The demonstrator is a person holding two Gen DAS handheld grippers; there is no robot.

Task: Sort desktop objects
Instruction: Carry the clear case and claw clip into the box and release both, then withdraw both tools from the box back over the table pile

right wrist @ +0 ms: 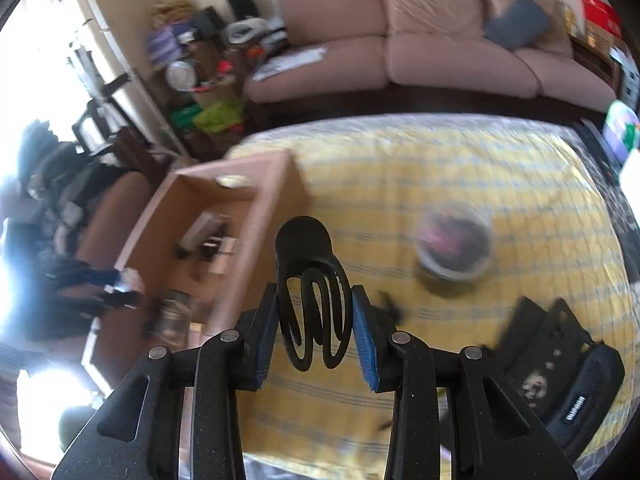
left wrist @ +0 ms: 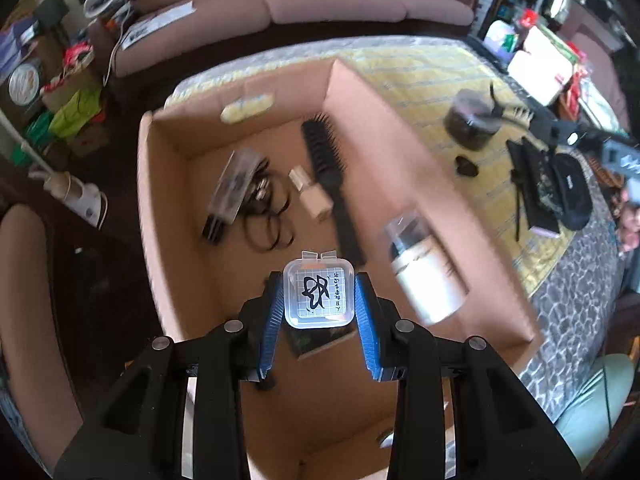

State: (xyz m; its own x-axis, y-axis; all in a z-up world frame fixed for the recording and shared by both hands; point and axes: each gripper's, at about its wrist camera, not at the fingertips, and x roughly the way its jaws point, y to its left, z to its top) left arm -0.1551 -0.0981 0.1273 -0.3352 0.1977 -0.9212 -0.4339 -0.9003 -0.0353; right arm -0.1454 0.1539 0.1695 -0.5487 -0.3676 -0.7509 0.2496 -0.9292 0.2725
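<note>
Your left gripper (left wrist: 319,298) clamps the clear case (left wrist: 319,295) above the cardboard box (left wrist: 400,136), ready to drop. Your right gripper (right wrist: 313,320), beside that box, pinches the black hair claw (right wrist: 310,296), likely next in.

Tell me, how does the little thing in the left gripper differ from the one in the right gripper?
The small clear plastic case is see-through, square and boxy; the black hair claw clip is opaque, curved and made of open loops. The case shows a printed label inside; the clip is plain. The left gripper holds the case over the open cardboard box; the right gripper holds the clip above the yellow checked tablecloth. Both are gripped between blue pads.
</note>
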